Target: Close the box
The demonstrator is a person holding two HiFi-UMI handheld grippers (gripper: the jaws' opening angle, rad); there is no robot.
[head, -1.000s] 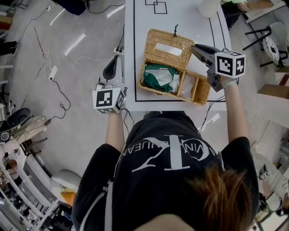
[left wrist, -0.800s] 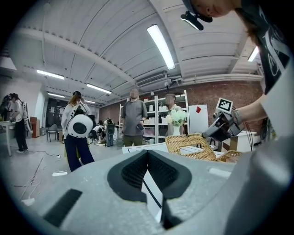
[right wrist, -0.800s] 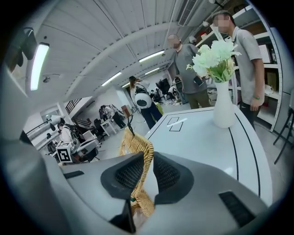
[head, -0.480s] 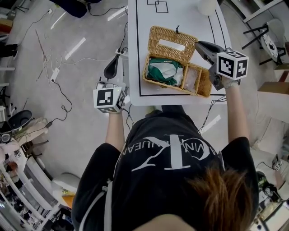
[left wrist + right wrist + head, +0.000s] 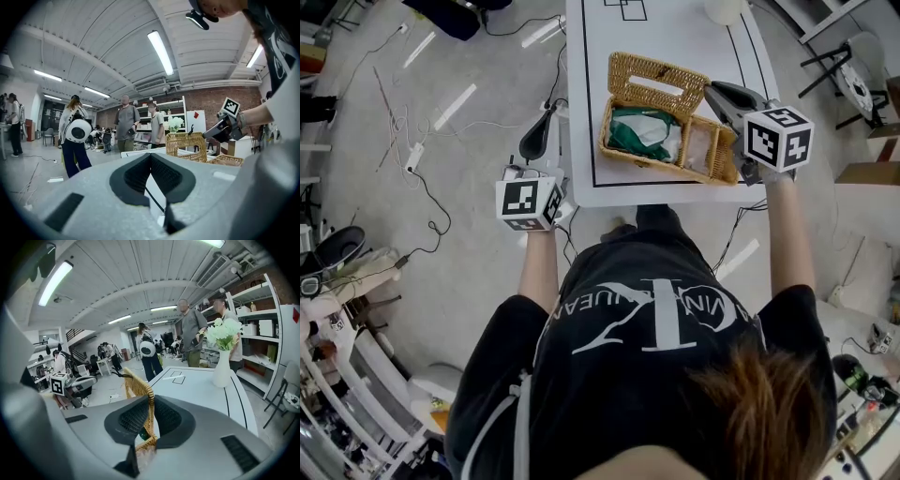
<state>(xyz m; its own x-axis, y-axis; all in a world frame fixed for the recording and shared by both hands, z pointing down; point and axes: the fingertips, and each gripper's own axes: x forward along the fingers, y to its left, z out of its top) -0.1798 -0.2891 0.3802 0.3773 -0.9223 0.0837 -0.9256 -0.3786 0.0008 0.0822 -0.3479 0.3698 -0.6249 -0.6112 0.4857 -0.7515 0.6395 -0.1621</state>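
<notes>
Tan woven box (image 5: 724, 157), seemingly green cloth (image 5: 634, 132) inside.

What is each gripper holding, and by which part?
The right gripper, jaws just closing, pinches the wicker lid by its side edge; the left gripper holds nothing.

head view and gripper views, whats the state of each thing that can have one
wicker box: open
lid: raised, its edge between the right gripper's jaws
right gripper: jaws have just been closing, now clamped on the lid
left gripper: shut, empty
green cloth: crumpled inside the box
vase: upright on the table
</notes>
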